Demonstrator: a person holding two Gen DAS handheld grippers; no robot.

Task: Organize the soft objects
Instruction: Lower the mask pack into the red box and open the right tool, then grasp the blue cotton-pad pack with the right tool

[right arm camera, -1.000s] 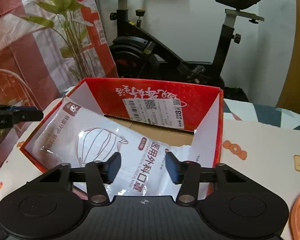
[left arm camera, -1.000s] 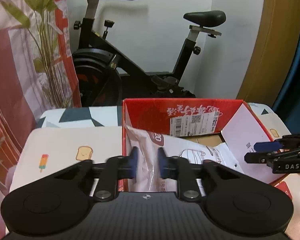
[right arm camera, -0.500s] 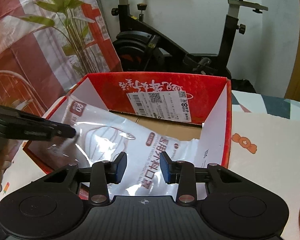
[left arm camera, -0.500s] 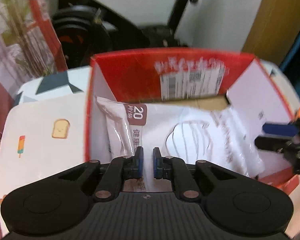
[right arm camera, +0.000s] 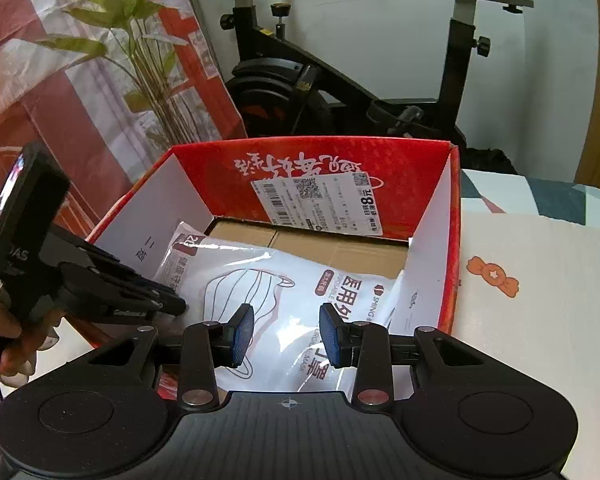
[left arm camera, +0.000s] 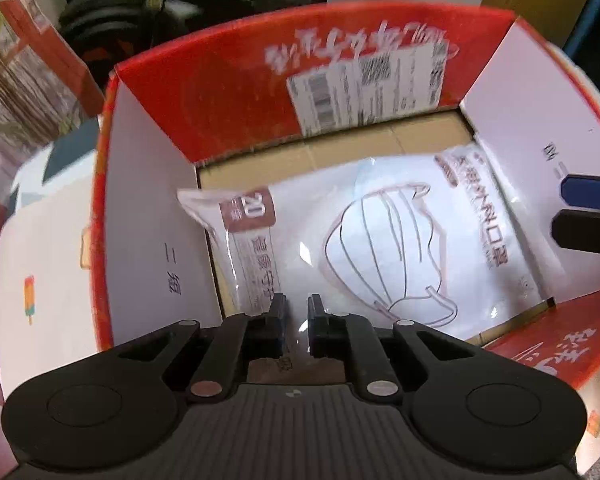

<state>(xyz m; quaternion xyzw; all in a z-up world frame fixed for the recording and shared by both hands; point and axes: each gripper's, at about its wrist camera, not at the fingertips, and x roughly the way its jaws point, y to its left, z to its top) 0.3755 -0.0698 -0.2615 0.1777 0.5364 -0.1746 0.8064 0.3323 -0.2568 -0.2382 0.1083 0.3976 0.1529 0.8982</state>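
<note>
One pack of face masks lies flat in the red box. The left gripper has its jaws clamped on the pack's near edge; the right gripper hovers above, jaws apart. Release only once the pack rests fully on the box floor.

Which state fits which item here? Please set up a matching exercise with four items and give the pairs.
Items:
1. mask pack
2. red box
3. left gripper
4. right gripper

States:
A. jaws apart above the pack
B. lying flat on the cardboard floor of the box
C. pinching the near edge of the pack
D. standing open-topped, a shipping label inside its far wall

Pairs: 1-B, 2-D, 3-C, 4-A
</note>
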